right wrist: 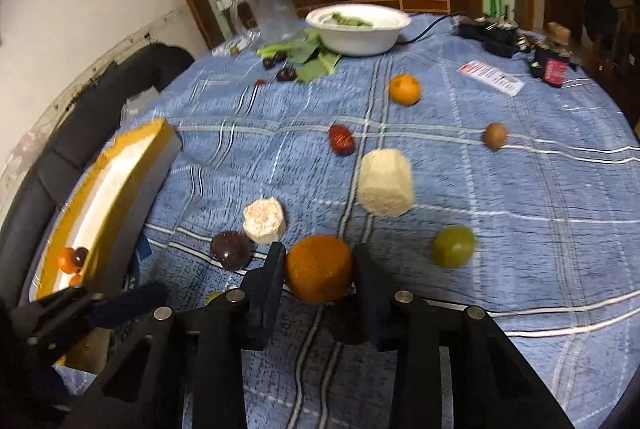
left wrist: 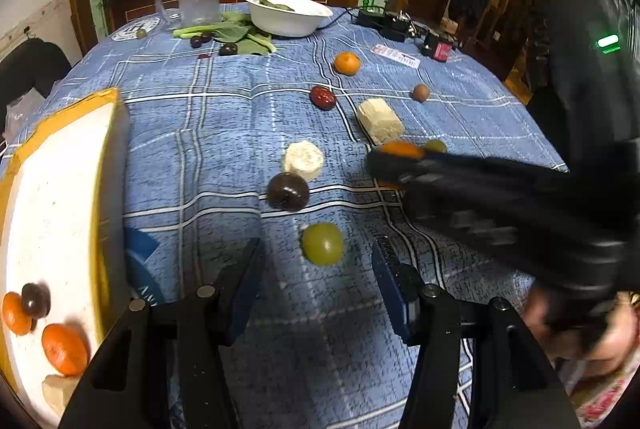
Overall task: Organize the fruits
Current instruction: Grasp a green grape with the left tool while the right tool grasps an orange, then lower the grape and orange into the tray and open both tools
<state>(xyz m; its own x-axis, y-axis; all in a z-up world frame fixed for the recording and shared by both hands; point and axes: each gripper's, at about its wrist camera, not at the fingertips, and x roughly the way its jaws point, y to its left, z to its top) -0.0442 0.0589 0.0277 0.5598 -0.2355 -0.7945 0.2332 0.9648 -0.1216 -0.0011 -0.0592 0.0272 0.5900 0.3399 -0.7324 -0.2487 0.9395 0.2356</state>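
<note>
- The right tool (right wrist: 318,271) is closed on an orange mandarin (right wrist: 319,268), which is pinched between both fingers just above the blue checked tabletop (right wrist: 520,229).
- From that tool, a green fruit (right wrist: 453,246) is seen at two o'clock, a dark plum (right wrist: 231,249) at ten o'clock, and a pale cut cylinder (right wrist: 265,220) beyond the plum.
- The left tool (left wrist: 318,289) is held open with nothing between its fingers; a green grape-like fruit (left wrist: 322,243) lies at twelve o'clock, just ahead of the gap.
- The yellow-rimmed tray (left wrist: 60,189) is found at nine o'clock of the left tool, and two mandarins (left wrist: 65,349) and a dark fruit (left wrist: 36,300) are contained in it.
</note>
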